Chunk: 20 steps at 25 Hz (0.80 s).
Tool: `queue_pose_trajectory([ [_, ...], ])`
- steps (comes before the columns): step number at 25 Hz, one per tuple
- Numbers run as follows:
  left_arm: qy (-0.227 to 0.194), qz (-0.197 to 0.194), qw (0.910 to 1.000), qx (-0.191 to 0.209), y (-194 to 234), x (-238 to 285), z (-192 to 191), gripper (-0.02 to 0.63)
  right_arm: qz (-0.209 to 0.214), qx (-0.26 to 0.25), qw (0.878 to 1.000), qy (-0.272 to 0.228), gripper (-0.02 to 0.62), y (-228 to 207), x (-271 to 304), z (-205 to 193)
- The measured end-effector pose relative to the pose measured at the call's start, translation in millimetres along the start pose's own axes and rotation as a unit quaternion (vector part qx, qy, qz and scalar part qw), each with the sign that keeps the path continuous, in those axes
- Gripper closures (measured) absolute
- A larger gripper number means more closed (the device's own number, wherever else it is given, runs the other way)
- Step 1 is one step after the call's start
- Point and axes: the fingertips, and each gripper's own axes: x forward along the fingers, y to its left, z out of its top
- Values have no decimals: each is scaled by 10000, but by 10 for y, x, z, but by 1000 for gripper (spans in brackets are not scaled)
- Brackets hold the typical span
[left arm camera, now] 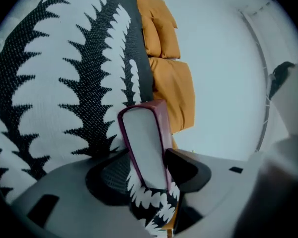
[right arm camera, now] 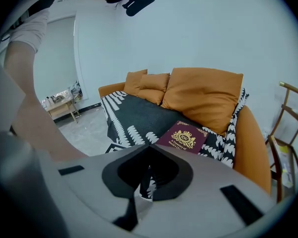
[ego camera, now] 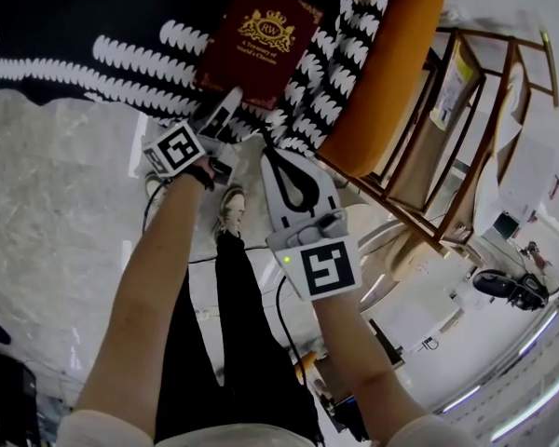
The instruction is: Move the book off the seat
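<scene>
A maroon book [ego camera: 259, 40] with a gold crest lies flat on the black-and-white throw [ego camera: 93, 26] over the seat of the orange sofa [ego camera: 382, 91]. My left gripper [ego camera: 225, 101] reaches the book's near edge. In the left gripper view the white page edge of the book [left arm camera: 146, 148] stands between the two pads, which press on its covers. My right gripper [ego camera: 268, 149] hangs just in front of the seat, to the right of the left one, with its fingers together and nothing in them. The right gripper view looks over its jaws [right arm camera: 148, 155] at the book [right arm camera: 186, 138] a little beyond.
Orange cushions [right arm camera: 203, 95] lean along the sofa back behind the book. A wooden frame rack [ego camera: 475, 110] stands close to the sofa's right arm. The person's legs and shoes [ego camera: 228, 212] are on the pale floor below the grippers. A small table [right arm camera: 64, 108] stands far off at the left.
</scene>
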Motion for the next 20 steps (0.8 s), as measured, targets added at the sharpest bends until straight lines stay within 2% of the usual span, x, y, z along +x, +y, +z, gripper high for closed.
queue_pose_trajectory([
  [3, -16, -30, 10000, 78, -13, -41, 1, 378, -54, 35, 10000, -15, 574, -8, -41, -42],
  [5, 12, 113, 9998, 154, 43, -217, -39, 380, -81, 87, 9999, -43, 574, -2, -76, -48],
  [7, 14, 298, 9996, 14, 141, -476, -138, 382, -96, 138, 9998, -58, 574, 15, -117, -54],
  [9, -23, 322, 9993, -165, 196, -719, -227, 383, -85, 164, 9998, -56, 574, 50, -147, -63],
  [13, -138, 121, 9989, -427, 146, -961, -256, 387, -51, 176, 9998, -93, 574, 111, -191, -60],
  [20, -273, -483, 9977, -393, -262, -878, -179, 393, -155, 181, 9997, -86, 574, 36, -333, -92],
])
